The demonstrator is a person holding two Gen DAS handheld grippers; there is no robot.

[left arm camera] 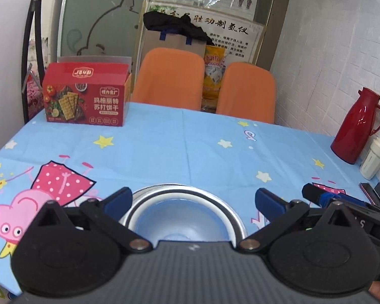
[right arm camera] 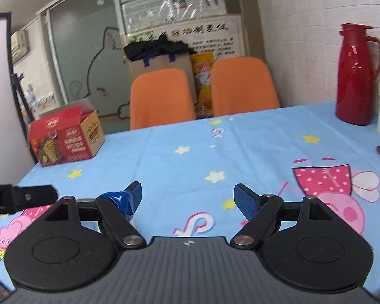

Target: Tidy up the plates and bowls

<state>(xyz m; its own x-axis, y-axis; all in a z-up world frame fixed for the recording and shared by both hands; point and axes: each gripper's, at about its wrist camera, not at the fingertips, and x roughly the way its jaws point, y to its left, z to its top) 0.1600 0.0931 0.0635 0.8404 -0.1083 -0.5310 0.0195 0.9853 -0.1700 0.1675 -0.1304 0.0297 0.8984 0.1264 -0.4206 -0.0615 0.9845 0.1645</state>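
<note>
The left claw (left arm camera: 193,200) is matte black with two round discs, silver rivets at the arm pivots, a ribbed grey centre plate and dark blue textured pads (left arm camera: 267,201). At five o'clock a sliver of skin shows. The right claw (right arm camera: 187,197) looks alike, with a small star mark on its plate; glossy blue tape (right arm camera: 119,200) wraps its nine-o'clock finger.

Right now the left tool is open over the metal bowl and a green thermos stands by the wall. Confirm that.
The colour is wrong: the thermos by the wall is red, as the right wrist view shows. The left tool is indeed open over the metal bowl.
</note>
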